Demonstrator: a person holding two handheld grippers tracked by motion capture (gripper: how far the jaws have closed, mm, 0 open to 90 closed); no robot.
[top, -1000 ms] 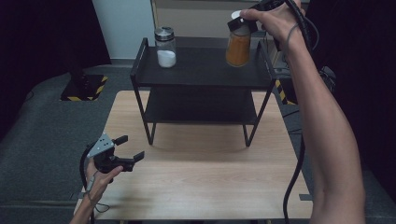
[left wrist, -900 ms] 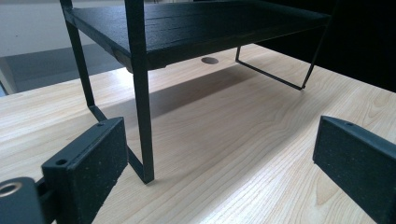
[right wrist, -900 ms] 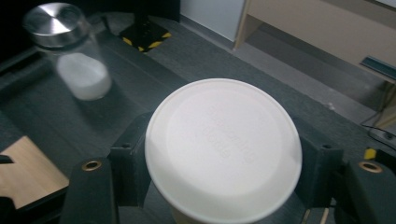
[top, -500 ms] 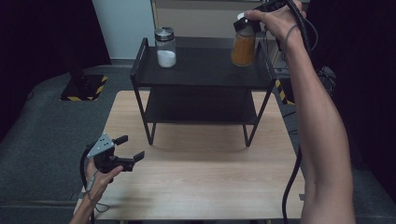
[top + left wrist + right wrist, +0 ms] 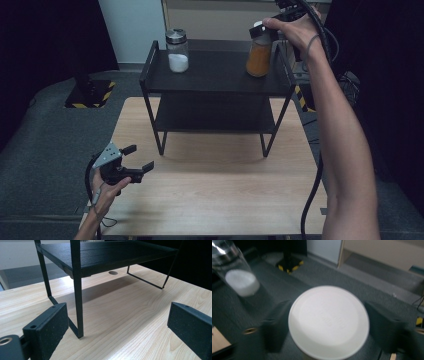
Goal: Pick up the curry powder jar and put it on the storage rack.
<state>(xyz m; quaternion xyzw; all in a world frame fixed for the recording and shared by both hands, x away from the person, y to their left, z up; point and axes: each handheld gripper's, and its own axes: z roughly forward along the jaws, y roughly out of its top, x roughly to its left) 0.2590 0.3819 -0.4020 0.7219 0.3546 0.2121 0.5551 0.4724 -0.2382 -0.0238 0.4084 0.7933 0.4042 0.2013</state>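
A jar of orange powder (image 5: pixel 258 59) with a white lid (image 5: pixel 329 321) stands at the right end of the black shelf rack's top board (image 5: pixel 215 75). My right gripper (image 5: pixel 262 30) hovers over it from above. Its jaws have just been opening and now stand on either side of the lid, which lies between them (image 5: pixel 328 327); the view is blurred. A glass jar of white powder (image 5: pixel 177 50) (image 5: pixel 239 277) stands at the left end of the same board. My left gripper (image 5: pixel 141 157) is held low over the wooden table's front left, open and empty (image 5: pixel 120 327), facing the rack's leg (image 5: pixel 78 302).
The rack has a lower board (image 5: pixel 105 255) above the light wooden table (image 5: pixel 215 185). Grey carpet surrounds the table, and a stand base with yellow-black tape (image 5: pixel 89 92) sits on the floor at the back left. The right arm spans the table's right side.
The right hand has come down with the orange jar, which now rests on the top board. The left gripper has stayed where it was.
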